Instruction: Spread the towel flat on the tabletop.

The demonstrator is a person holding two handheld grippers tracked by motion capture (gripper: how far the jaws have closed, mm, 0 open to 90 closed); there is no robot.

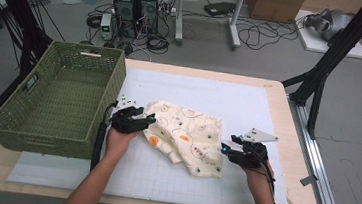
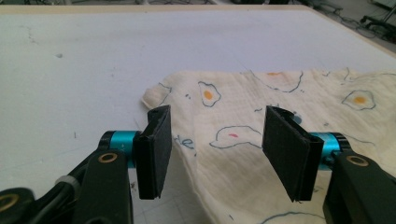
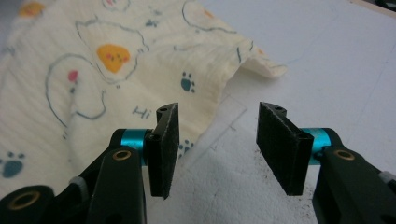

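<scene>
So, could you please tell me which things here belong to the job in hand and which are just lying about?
In the job:
- printed cloth
- left gripper, open
- right gripper, open
- white mat

Lying about:
- green basket, beside the mat
- floor cables
- cardboard box

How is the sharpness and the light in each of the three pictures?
High view: even, soft light, slightly grainy, no glare on the white mat. Left gripper view: the cloth is sharp. Right gripper view: the cloth farther off turns soft, and a shadow lies on the mat below the jaws.
</scene>
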